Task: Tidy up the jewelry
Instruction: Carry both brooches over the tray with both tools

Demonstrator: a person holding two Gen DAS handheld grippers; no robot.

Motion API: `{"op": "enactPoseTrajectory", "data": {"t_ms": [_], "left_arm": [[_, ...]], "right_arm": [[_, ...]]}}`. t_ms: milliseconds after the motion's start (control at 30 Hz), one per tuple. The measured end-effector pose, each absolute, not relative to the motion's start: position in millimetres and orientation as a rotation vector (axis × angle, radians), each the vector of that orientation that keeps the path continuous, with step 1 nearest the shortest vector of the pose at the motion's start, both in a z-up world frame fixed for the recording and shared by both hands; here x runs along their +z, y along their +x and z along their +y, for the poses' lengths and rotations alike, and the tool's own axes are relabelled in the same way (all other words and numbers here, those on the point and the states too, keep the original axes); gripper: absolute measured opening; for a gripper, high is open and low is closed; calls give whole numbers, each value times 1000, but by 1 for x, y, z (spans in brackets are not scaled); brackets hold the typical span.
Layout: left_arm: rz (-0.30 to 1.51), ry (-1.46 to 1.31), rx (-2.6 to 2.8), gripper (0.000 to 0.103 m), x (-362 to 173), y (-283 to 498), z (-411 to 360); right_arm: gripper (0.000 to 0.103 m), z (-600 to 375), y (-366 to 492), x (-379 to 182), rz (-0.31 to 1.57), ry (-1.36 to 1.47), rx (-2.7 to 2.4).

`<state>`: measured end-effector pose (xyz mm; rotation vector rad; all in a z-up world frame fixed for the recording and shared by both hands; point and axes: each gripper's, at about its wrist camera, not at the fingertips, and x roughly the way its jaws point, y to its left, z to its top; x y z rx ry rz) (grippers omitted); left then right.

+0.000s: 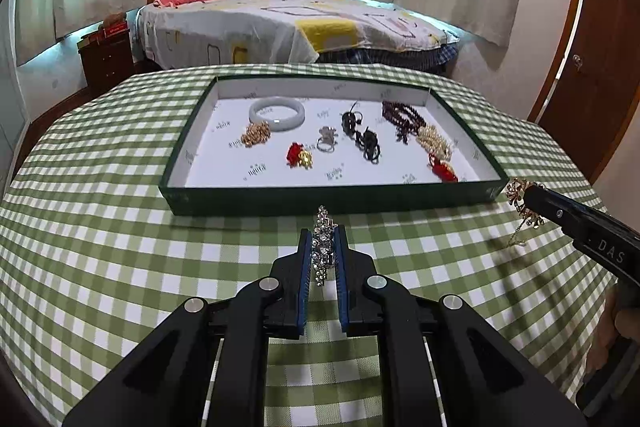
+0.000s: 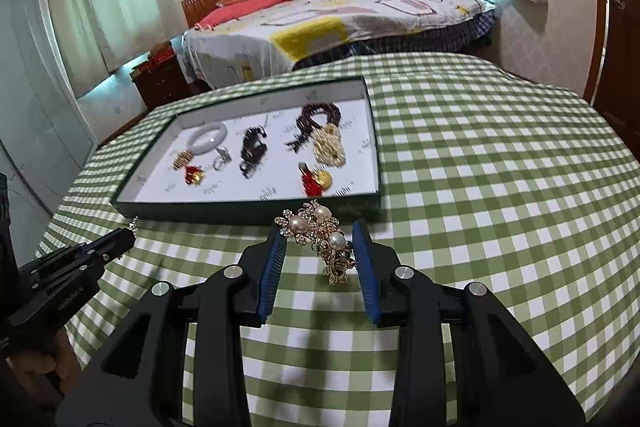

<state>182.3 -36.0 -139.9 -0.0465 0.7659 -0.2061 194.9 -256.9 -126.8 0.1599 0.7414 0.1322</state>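
- Jaws: the left gripper [image 1: 324, 239] is pinched on a rhinestone brooch [image 1: 323, 243]; the right gripper [image 2: 320, 247] is clamped on a pearl brooch [image 2: 322, 241].
- Both pieces are held at lower centre, short of the green tray [image 1: 332, 197].
- Carrying step judged underway; next, each must be lifted over the rim and released on bare lining.

The left tool [image 1: 324, 245] is clamped nearly closed, while the right tool [image 2: 322, 245] is spread wider, both raised forward.

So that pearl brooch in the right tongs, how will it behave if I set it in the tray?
The pearl brooch looks like rigid metal filigree, so it should probably keep its shape. A thin chain seems to dangle below it in the left view, so that part may swing or snag on the tray rim. Its lumpy form likely won't roll.
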Motion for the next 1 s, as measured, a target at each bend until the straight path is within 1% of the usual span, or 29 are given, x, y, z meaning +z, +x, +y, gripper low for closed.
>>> {"op": "enactPoseTrajectory", "data": {"t_ms": [400, 433, 467, 500, 633, 800, 1000], "left_arm": [[686, -71, -198, 12, -110, 175, -26], [682, -73, -197, 12, -108, 175, -26], [675, -75, -195, 12, -106, 175, -25], [670, -79, -193, 12, -104, 175, -24], [660, -86, -189, 12, -100, 178, -22], [672, -86, -190, 12, -105, 179, -22], [658, -85, -184, 12, -102, 183, -20]], "right_arm": [[33, -250, 184, -93, 654, 158, 156], [29, -250, 183, -92, 650, 157, 158], [13, -249, 184, -89, 648, 155, 164], [11, -248, 183, -87, 642, 160, 174], [12, -243, 188, -89, 658, 147, 173], [11, -236, 192, -106, 706, 143, 183], [11, -232, 194, -96, 662, 127, 196]]}}
